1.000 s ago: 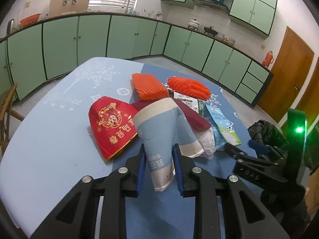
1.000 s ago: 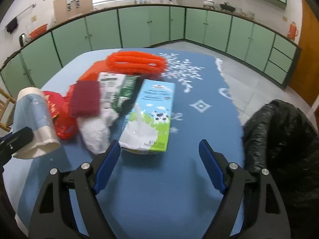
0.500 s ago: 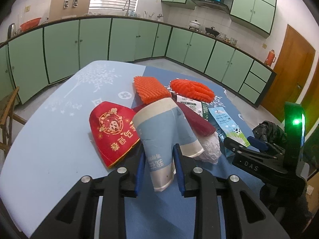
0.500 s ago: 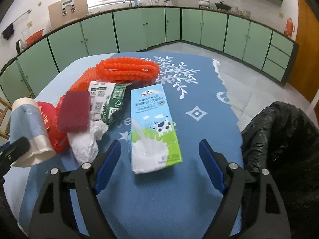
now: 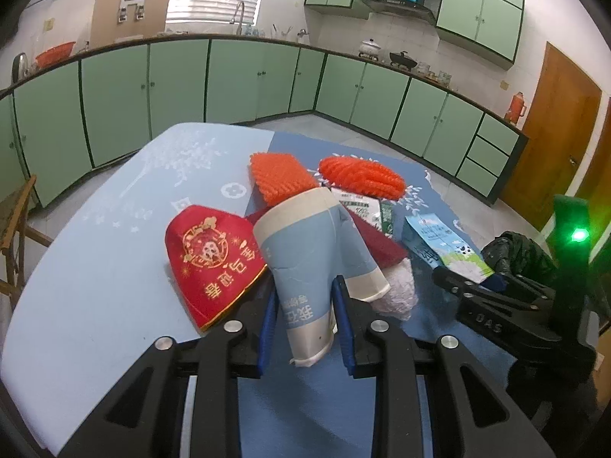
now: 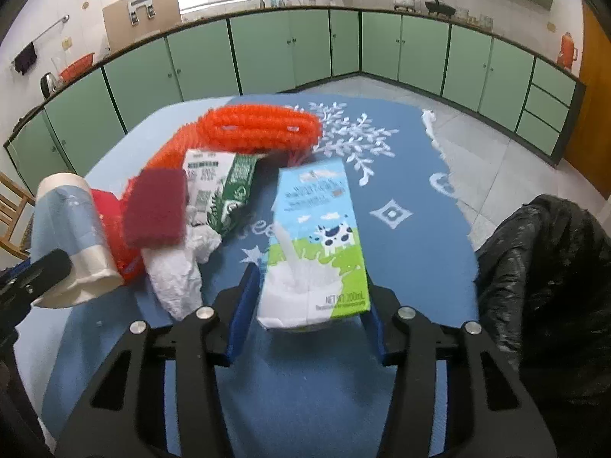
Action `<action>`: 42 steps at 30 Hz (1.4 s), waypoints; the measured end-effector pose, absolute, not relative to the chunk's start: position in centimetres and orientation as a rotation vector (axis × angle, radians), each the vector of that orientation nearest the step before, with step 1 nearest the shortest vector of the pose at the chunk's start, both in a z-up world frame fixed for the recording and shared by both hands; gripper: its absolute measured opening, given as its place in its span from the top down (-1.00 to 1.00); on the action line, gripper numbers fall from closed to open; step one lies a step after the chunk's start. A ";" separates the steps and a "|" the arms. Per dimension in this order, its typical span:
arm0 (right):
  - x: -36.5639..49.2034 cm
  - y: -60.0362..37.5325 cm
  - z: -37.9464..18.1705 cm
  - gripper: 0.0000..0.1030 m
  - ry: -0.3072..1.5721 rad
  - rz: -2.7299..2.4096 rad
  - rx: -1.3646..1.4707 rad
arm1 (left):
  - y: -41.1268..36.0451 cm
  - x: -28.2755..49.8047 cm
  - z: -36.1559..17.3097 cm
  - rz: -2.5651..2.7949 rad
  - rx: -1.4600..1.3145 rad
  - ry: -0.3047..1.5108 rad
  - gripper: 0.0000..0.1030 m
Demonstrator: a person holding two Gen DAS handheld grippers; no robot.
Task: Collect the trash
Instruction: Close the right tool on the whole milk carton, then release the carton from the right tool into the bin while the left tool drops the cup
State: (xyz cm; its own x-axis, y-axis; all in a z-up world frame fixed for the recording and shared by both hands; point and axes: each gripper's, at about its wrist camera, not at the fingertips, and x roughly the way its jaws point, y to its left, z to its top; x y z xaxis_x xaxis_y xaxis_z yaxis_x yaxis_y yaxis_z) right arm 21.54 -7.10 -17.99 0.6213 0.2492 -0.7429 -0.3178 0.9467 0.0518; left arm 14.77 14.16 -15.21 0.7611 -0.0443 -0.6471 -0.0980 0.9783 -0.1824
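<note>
My left gripper [image 5: 305, 324] is shut on a crushed blue-and-white paper cup [image 5: 309, 259], held above the table; the cup also shows at the left of the right wrist view [image 6: 68, 236]. My right gripper [image 6: 309, 316] has closed its jaws against both sides of a milk carton [image 6: 315, 244], which looks slightly raised. The carton also shows in the left wrist view [image 5: 439, 244]. On the blue tablecloth [image 6: 401, 175] lie orange foam nets [image 6: 256, 129], a dark red sponge [image 6: 154, 210], a green-white packet [image 6: 221, 183], crumpled white paper [image 6: 175, 274] and a red packet [image 5: 210, 259].
A black trash bag [image 6: 546, 267] stands open off the table's right edge. A wooden chair [image 5: 15, 225] stands at the left of the table. Green kitchen cabinets [image 5: 248, 76] run along the walls behind.
My right gripper moved forward over the milk carton and its jaws closed from wide open onto the carton's sides. My left gripper still holds the cup, nearly unmoved.
</note>
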 end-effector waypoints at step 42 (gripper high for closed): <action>12.4 -34.0 -10.5 0.14 0.637 -0.019 0.083 | -12.1 19.5 -10.9 -0.435 -0.030 0.661 0.44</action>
State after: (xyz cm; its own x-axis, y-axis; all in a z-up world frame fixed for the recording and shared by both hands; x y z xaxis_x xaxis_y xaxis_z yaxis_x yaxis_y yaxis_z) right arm 12.45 -33.99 -10.46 0.8040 0.0075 -0.5946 0.0433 0.9965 0.0712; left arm 19.46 -12.13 -10.92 0.7029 -0.4006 -0.5878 0.3816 0.9097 -0.1637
